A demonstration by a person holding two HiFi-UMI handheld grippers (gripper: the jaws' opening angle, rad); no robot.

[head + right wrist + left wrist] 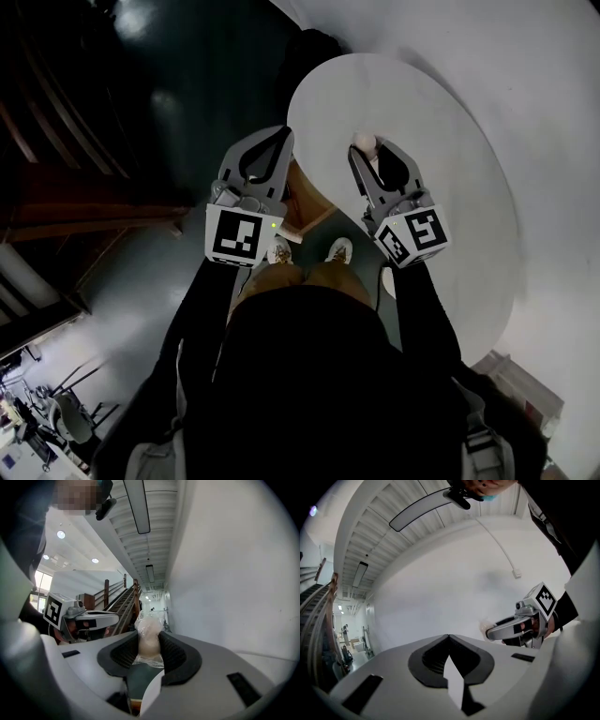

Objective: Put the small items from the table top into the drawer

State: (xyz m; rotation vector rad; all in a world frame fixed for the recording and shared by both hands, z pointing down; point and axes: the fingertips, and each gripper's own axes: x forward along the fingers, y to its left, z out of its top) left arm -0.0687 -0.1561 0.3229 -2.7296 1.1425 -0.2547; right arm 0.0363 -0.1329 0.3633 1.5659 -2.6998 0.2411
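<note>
My right gripper [367, 148] is shut on a small pale item wrapped in clear plastic [364, 142], held level over the near edge of the white rounded table top [450, 150]. In the right gripper view the wrapped item [149, 641] sits squeezed between the dark pads [174, 654] and pokes out past the tips. My left gripper [284, 133] is held beside it, just off the table's left edge, with its jaws shut and nothing between them. The left gripper view shows those jaws [449, 637] meeting at the tip, with the right gripper [511, 629] off to the right. No drawer can be made out.
A brown wooden surface [302, 199] shows below the table edge between the grippers, above the person's shoes [280, 251]. A staircase with a wooden rail [56, 197] lies to the left over dark floor. A white wall [525, 56] runs behind the table.
</note>
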